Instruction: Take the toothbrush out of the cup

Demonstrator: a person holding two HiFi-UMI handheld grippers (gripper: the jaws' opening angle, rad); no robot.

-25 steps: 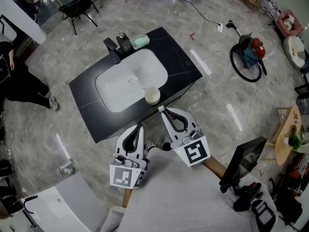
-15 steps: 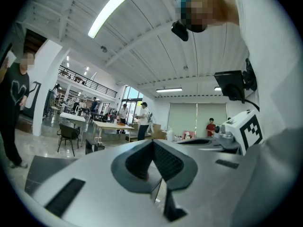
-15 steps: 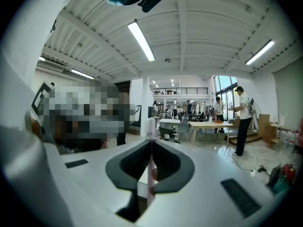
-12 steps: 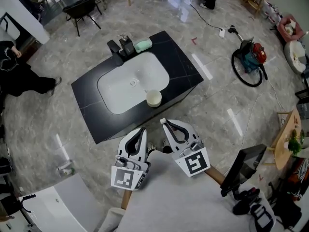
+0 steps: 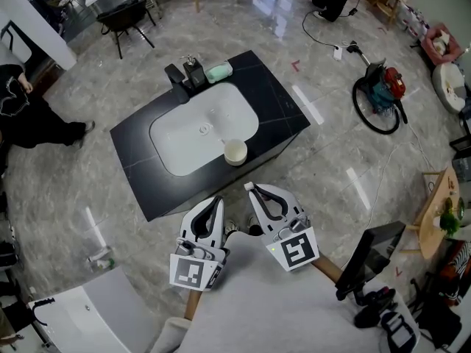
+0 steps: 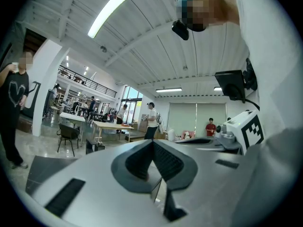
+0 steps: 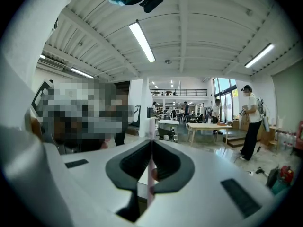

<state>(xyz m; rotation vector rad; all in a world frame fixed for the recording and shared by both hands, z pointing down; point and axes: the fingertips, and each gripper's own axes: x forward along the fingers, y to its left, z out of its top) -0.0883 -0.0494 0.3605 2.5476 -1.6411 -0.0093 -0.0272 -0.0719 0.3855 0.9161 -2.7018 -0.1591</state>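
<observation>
Plainly, the toothbrush [image 7: 151, 128] is out of the cup: in the right gripper view its thin pale handle stands upright, pinched between the jaws of the right gripper [image 7: 151, 142], one end rising a little above their tips and the rest running down behind them. From the head view the right gripper [image 5: 249, 189] sits just below the centre of the frame, its tips pointing toward the upper left, clear of the worktop's near edge and over the floor [image 5: 331, 160]. The cup [image 5: 235, 151], cream-coloured, stands on the black worktop [image 5: 274, 98] at the near rim of the white sink [image 5: 193, 134], apart from the gripper. The left gripper [image 5: 218, 198] is just beside the right one, toward the lower left of centre; in its own view the left gripper [image 6: 152, 142] has its jaws together with nothing between them. At the far side of the sink are a dark faucet [image 5: 176, 76], a dark dispenser [image 5: 194, 70] and a pale green object [image 5: 218, 70]. Farther out, a black chair [image 5: 121, 13] stands at the upper left, and a person in dark clothes [image 5: 33, 123] is at the left edge.
</observation>
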